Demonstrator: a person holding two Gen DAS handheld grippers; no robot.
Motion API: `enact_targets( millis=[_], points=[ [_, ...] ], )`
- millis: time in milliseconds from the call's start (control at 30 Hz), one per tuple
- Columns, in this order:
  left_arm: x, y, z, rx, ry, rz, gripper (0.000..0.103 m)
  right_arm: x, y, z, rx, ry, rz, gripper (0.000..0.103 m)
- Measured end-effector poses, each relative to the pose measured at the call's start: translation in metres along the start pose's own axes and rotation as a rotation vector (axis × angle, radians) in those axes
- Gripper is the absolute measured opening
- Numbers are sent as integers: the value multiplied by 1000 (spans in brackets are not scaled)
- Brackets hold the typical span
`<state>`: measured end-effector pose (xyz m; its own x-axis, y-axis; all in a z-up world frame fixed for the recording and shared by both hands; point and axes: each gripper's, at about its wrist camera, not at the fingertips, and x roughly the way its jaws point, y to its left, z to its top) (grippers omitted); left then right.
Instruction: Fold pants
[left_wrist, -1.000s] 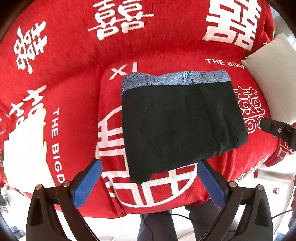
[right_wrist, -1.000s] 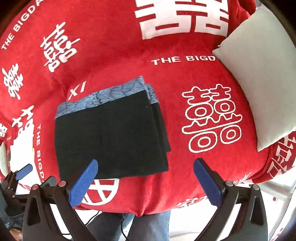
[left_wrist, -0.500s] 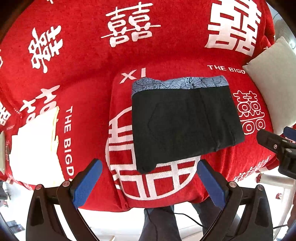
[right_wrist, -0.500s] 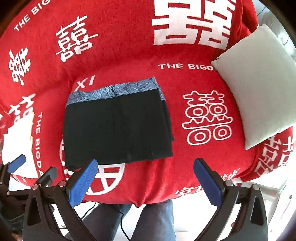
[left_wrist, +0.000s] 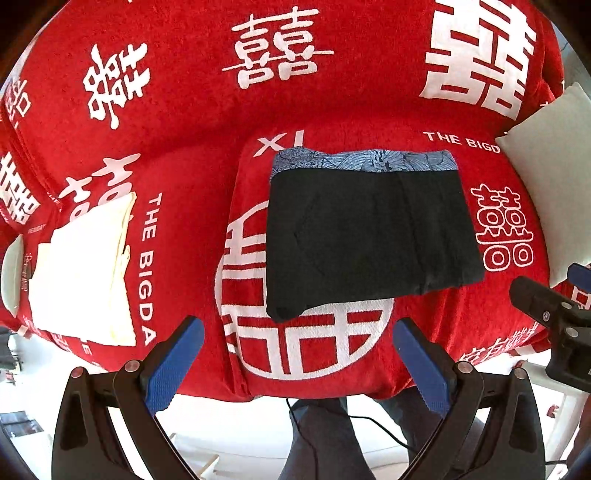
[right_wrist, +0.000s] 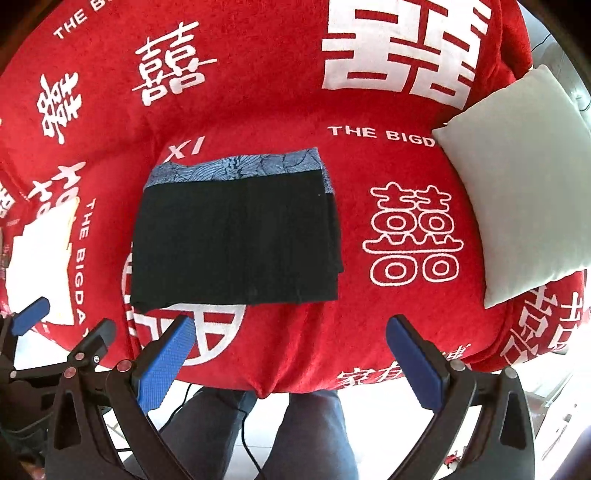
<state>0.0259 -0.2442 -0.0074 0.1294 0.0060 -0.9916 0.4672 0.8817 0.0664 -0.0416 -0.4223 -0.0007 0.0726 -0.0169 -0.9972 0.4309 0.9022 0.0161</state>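
The black pants (left_wrist: 369, 236) lie folded into a flat rectangle on the red blanket (left_wrist: 192, 155), with a blue patterned waistband (left_wrist: 365, 160) along the far edge. They also show in the right wrist view (right_wrist: 236, 240). My left gripper (left_wrist: 298, 334) is open and empty, held back over the blanket's near edge, apart from the pants. My right gripper (right_wrist: 290, 332) is open and empty, also back from the pants. The right gripper shows at the right edge of the left wrist view (left_wrist: 554, 314).
A white cushion (right_wrist: 517, 184) rests at the right on the blanket. A folded cream cloth (left_wrist: 85, 273) lies at the left. The person's legs (right_wrist: 266, 432) and a thin cable are below the blanket's front edge.
Both grippers have pulled back and up from the pants, which look smaller and farther now. The pants have not moved. Both grippers stay open.
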Motion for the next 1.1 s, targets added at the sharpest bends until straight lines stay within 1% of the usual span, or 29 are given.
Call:
enact_targets(
  millis=[300, 500, 733, 1100],
  points=[
    [-5, -8, -5, 4, 2, 8, 103, -1, -6, -2, -9, 10, 8, 103],
    [-9, -7, -3, -9, -6, 9, 103, -2, -5, -1, -23, 13, 5, 103],
    [-9, -6, -3, -13, -6, 5, 103, -3, -3, 3, -33, 7, 5, 103],
    [-13, -7, 0, -7, -13, 21, 103, -6, -3, 6, -33, -7, 15, 103]
  ],
)
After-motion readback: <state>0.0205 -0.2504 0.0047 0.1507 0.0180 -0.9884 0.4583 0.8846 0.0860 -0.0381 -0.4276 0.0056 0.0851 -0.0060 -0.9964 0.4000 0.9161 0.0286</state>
